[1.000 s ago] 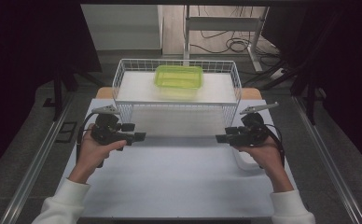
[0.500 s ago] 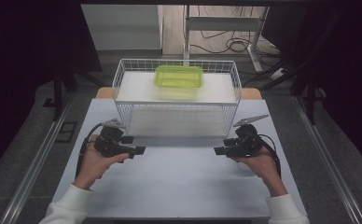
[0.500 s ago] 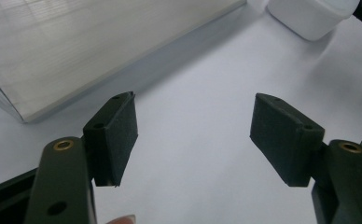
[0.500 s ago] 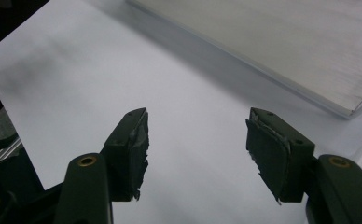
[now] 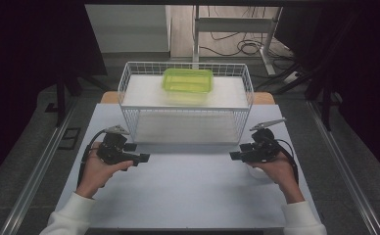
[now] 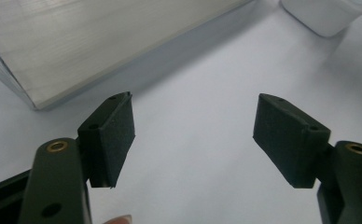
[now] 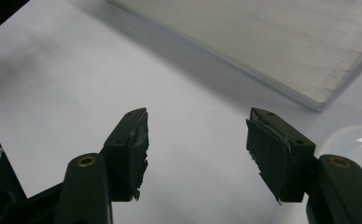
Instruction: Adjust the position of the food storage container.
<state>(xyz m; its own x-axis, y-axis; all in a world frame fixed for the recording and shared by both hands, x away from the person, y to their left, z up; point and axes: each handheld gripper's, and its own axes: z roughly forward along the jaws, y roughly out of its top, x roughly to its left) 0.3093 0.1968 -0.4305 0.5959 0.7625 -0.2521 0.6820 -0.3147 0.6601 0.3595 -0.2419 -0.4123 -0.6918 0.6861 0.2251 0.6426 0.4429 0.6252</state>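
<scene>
Nothing is in either gripper yet, so by the look of it the work has not begun. Nearest your right gripper is the white tub, on the table at lower right of the high view, mostly hidden under your hand; which way it points and its long axis cannot be told. In the right gripper view the tub sits just beyond the right-hand jaw. Your left gripper is at middle left. Both sets of jaws stand wide apart, empty. Behind them, at upper centre, the basket holds a green box.
</scene>
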